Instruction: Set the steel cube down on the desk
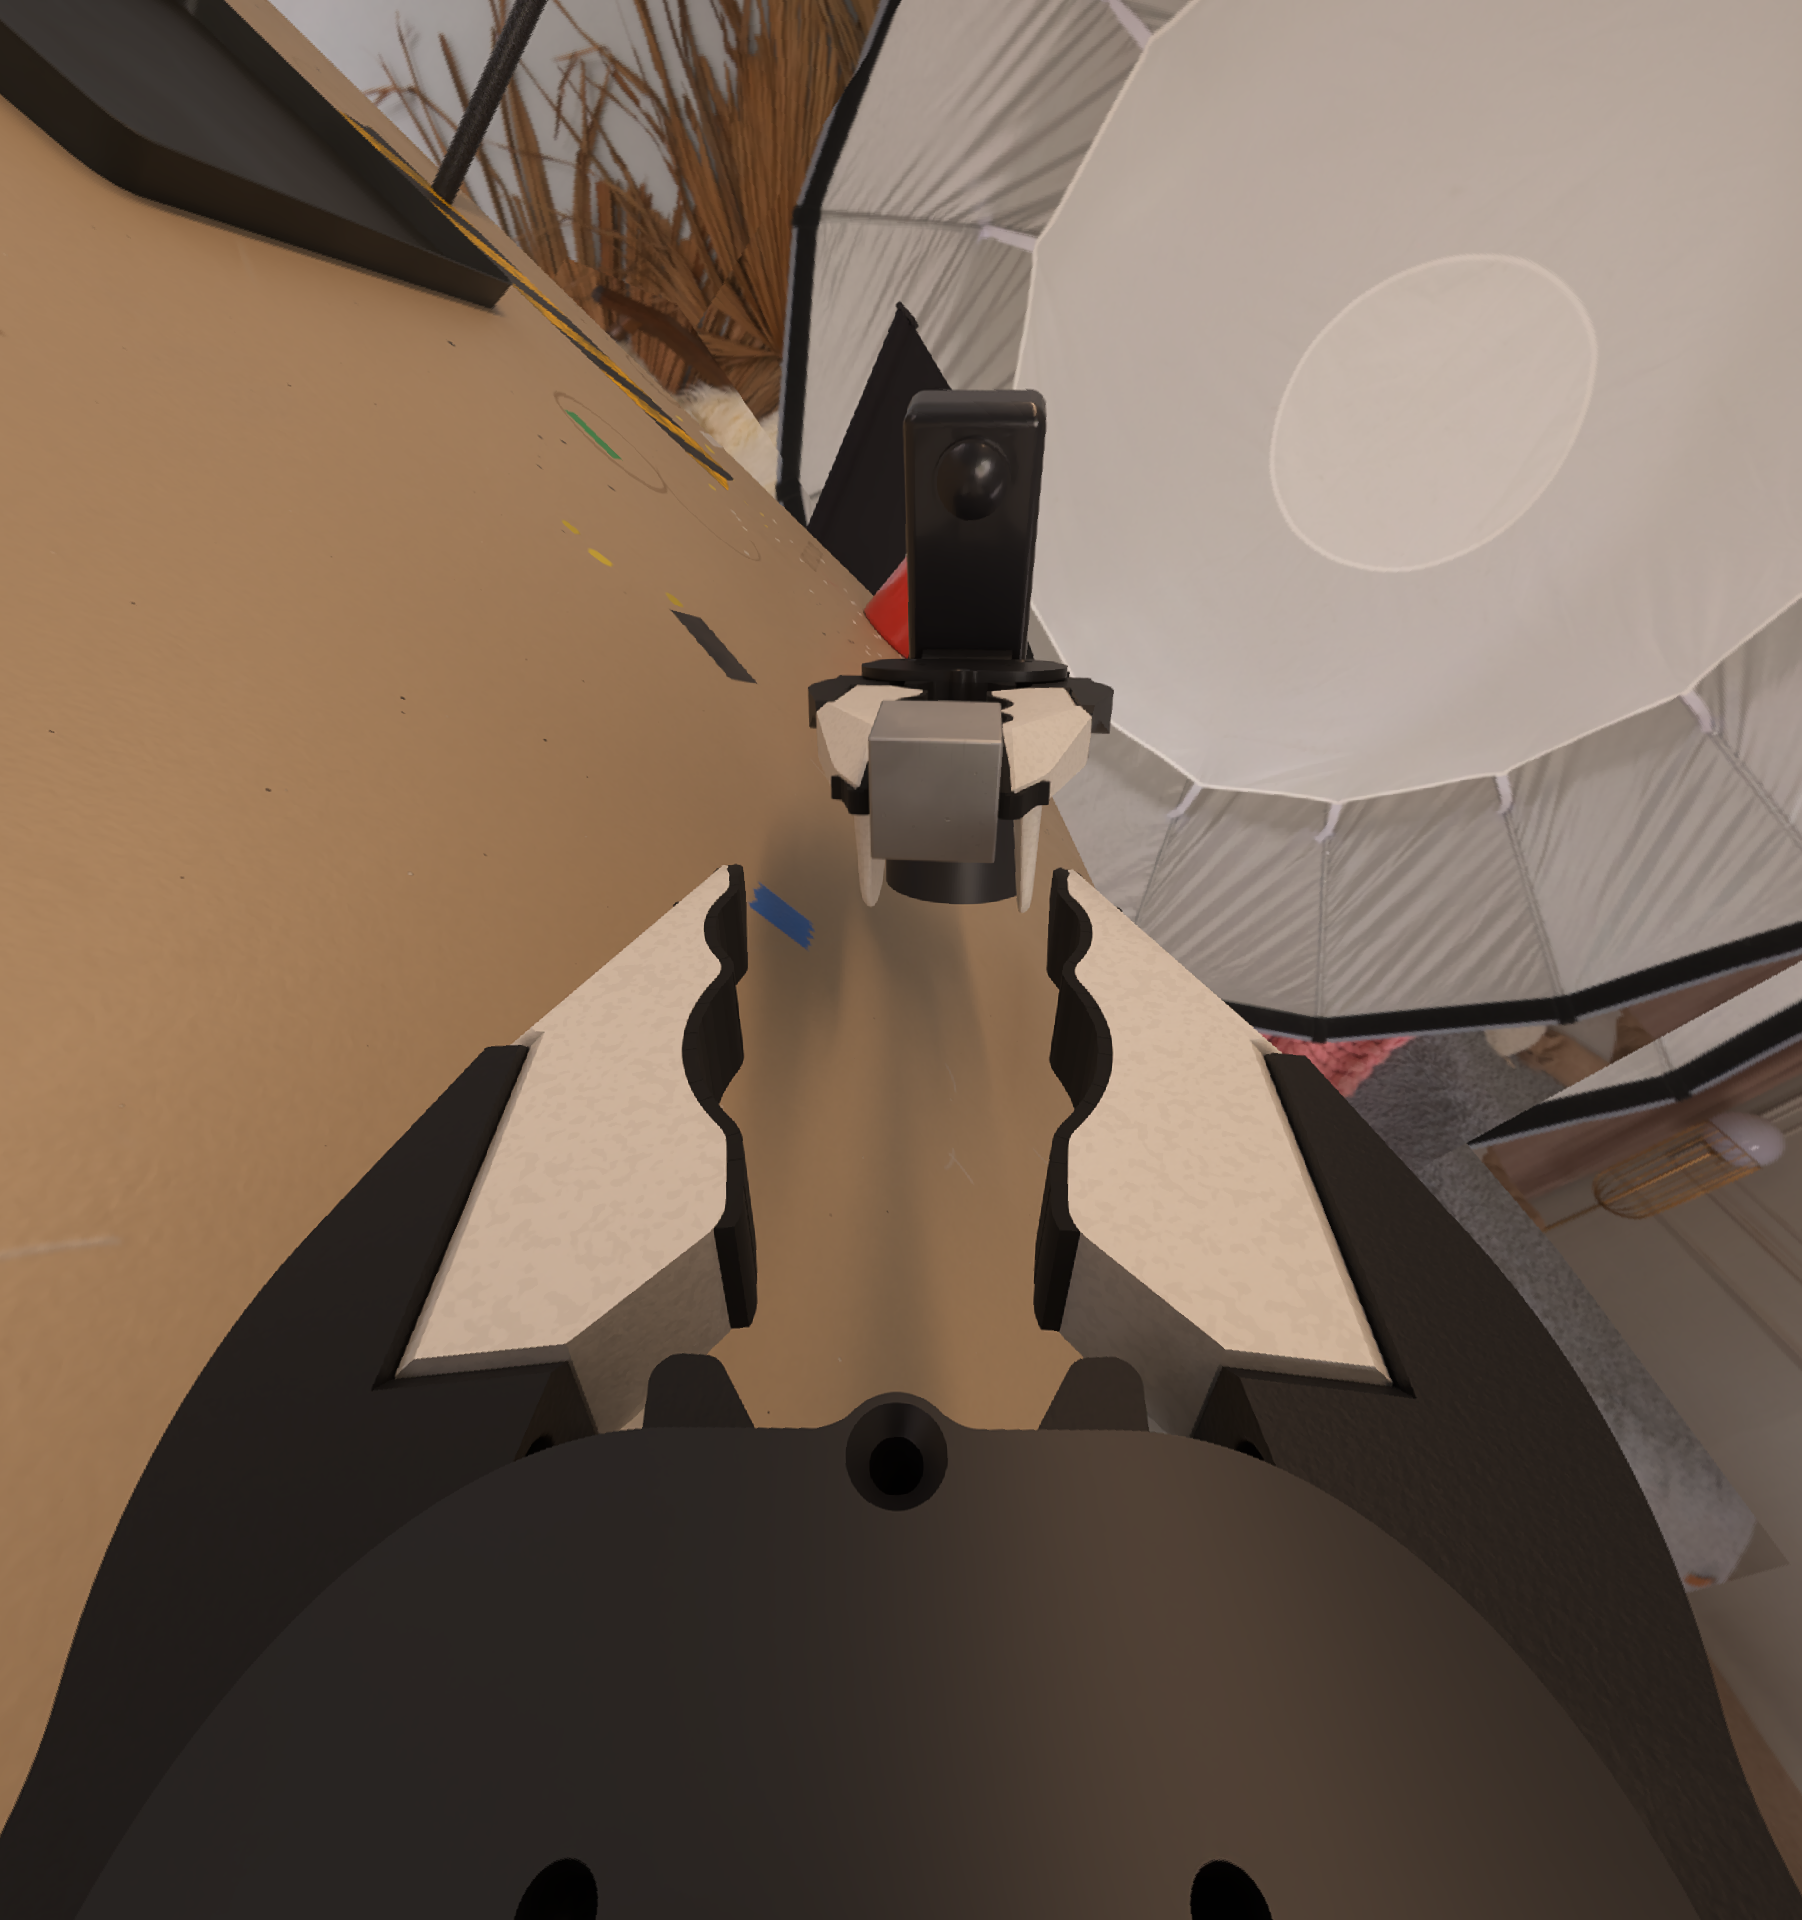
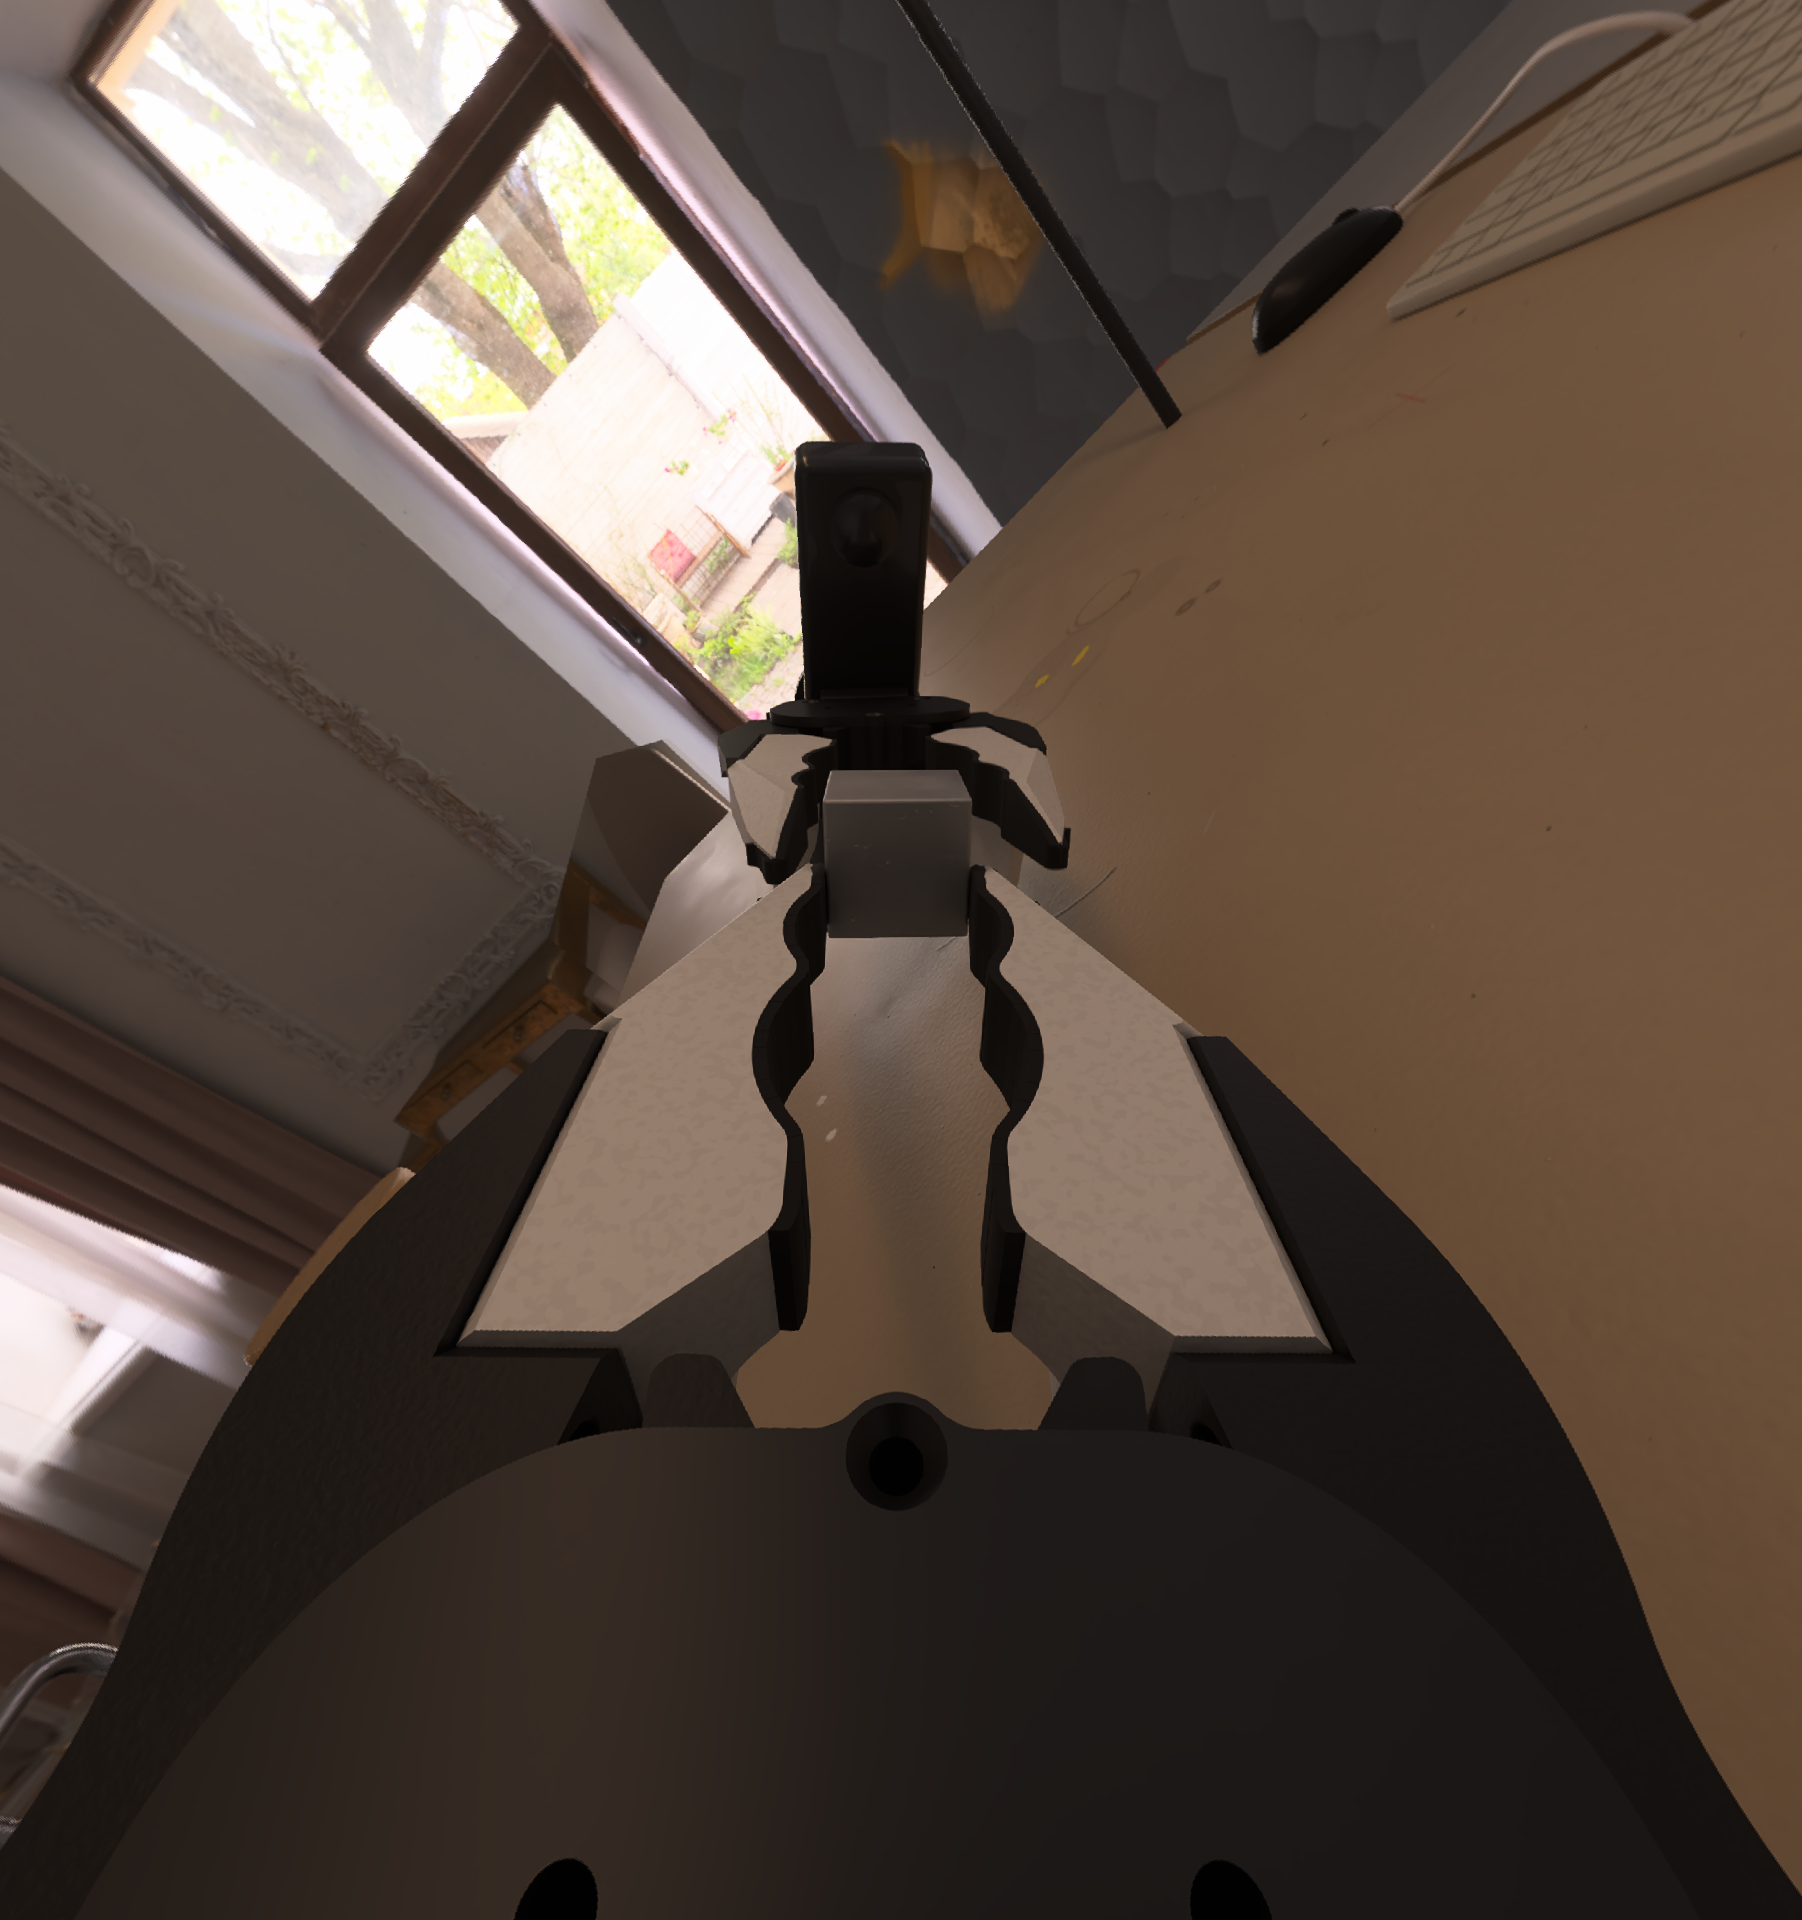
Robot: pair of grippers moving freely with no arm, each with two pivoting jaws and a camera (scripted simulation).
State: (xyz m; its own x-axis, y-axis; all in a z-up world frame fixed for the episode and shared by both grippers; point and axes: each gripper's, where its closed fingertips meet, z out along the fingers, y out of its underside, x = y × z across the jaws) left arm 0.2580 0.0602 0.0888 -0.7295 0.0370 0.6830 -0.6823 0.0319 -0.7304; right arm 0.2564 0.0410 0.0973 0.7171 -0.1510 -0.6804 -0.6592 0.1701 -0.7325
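Steel cube (image 2: 892, 868) sits clamped between the fingertips of the right gripper (image 2: 895, 904), at the very front of its reach, both black-lined pads pressed against the cube's side faces. From the left wrist view the same cube (image 1: 936, 781) shows straight ahead of the left gripper (image 1: 897, 904), held in the right gripper (image 1: 947, 894), which faces it head on. A short black cylinder (image 1: 947, 881) shows just under the cube there; whether the cube touches it cannot be told.

The left gripper has its jaws spread with nothing between them, the tan desk (image 1: 253, 831) showing through the gap. It is close to the cube but apart from it. In the right wrist view the left gripper (image 2: 892, 831) appears just behind the cube, fingers spread to either side of it.

A small blue mark (image 1: 783, 916) lies on the desk just beside the left gripper's left fingertip. Farther ahead of it, a large white softbox (image 1: 1437, 416) stands beyond the desk's edge. Ahead and to the right of the right gripper, a black mouse (image 2: 1318, 275) and a white keyboard (image 2: 1645, 156) rest on the desk (image 2: 1448, 831).
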